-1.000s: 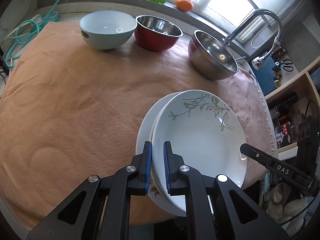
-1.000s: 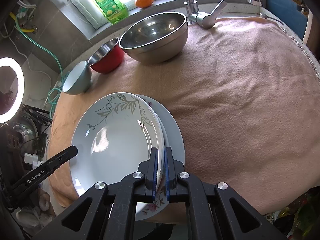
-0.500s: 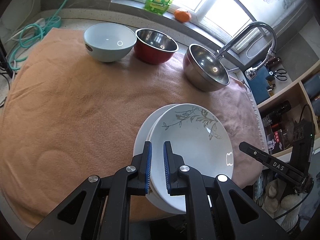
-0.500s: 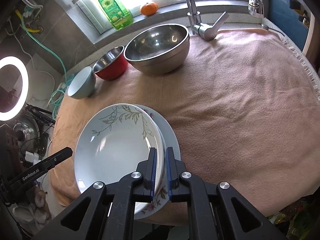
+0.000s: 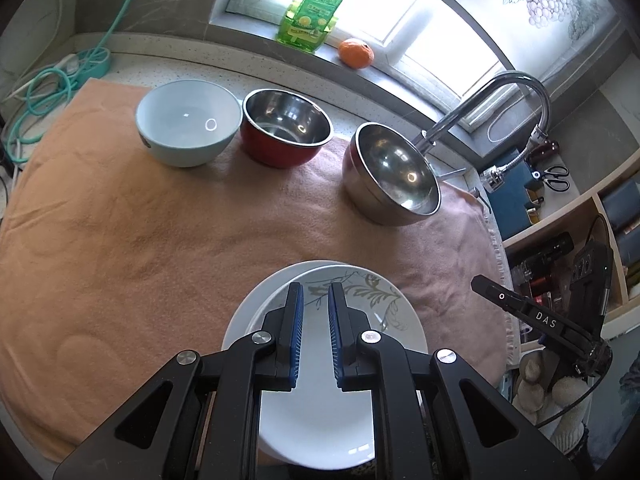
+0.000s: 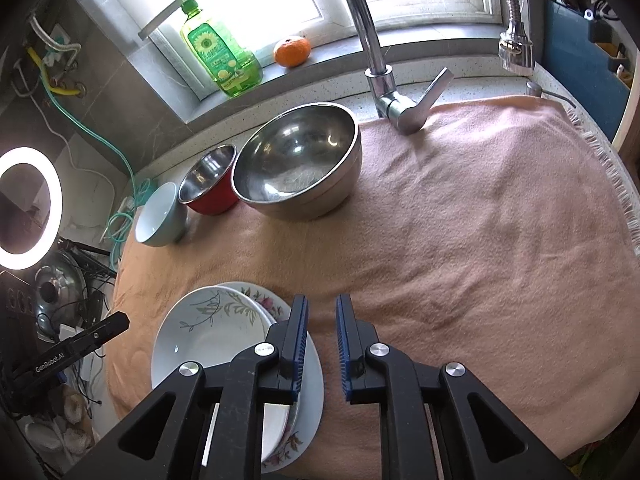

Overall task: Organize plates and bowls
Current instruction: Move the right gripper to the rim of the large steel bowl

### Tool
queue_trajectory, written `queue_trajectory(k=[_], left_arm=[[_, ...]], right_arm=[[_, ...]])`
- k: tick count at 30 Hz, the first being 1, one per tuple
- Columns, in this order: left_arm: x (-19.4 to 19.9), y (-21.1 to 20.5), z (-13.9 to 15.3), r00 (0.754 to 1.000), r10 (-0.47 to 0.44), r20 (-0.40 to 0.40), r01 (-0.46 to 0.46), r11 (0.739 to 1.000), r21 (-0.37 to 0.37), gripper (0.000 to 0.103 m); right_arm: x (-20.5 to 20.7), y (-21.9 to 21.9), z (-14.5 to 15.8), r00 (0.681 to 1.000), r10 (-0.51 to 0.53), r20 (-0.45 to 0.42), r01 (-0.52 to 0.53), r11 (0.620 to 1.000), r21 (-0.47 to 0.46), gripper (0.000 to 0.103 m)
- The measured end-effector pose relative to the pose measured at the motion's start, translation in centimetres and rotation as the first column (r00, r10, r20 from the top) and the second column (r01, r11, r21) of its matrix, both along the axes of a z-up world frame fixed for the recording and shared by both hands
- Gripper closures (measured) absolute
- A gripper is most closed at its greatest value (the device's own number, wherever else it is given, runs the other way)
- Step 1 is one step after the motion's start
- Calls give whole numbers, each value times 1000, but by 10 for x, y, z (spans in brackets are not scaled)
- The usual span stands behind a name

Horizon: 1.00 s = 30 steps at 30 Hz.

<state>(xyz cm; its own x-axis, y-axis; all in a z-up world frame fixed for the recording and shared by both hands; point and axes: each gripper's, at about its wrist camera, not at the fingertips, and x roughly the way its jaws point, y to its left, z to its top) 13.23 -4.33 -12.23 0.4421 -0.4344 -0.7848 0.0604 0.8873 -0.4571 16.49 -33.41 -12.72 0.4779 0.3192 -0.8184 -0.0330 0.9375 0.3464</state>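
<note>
A white plate with a leaf pattern (image 5: 360,308) lies on top of a stack of plates (image 5: 244,320) at the near edge of the cloth; it also shows in the right wrist view (image 6: 208,332), over a flowered plate (image 6: 272,304). My left gripper (image 5: 316,304) is open and empty, raised above the stack. My right gripper (image 6: 322,316) is open and empty, above the stack's right rim. At the back stand a pale blue bowl (image 5: 186,122), a red steel bowl (image 5: 286,132) and a large steel bowl (image 5: 394,174).
A peach cloth (image 5: 140,232) covers the counter. A tap (image 6: 376,52) rises behind the large steel bowl (image 6: 296,160). A soap bottle (image 6: 218,54) and an orange (image 6: 292,51) sit on the sill. Shelves (image 5: 580,240) are at the right, a ring light (image 6: 28,208) at the left.
Both grippers have let go of the leaf plate, opened a little and pulled back and up. The plate now rests on the stack.
</note>
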Motion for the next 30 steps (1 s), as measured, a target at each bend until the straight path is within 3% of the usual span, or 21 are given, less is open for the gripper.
queue_trajectory(k=[4, 8, 16, 21, 30], left_arm=[[16, -15, 2, 1000, -1, 1, 1, 1000, 5, 92], [34, -30, 4, 1000, -4, 3, 4, 1000, 0, 81], [70, -59, 4, 1000, -19, -6, 19, 1000, 18, 81], [91, -65, -5, 999, -6, -37, 6, 1000, -2, 81], [123, -74, -15, 998, 14, -59, -12, 1000, 25, 81]], right_arm=[[17, -10, 5, 1000, 9, 15, -8, 1000, -6, 84], [35, -18, 10, 999, 18, 30, -18, 1000, -15, 84], [73, -25, 12, 997, 60, 47, -59, 998, -29, 80], [96, -25, 10, 996, 81, 45, -80, 996, -35, 80], [131, -23, -3, 996, 91, 25, -89, 995, -50, 80]])
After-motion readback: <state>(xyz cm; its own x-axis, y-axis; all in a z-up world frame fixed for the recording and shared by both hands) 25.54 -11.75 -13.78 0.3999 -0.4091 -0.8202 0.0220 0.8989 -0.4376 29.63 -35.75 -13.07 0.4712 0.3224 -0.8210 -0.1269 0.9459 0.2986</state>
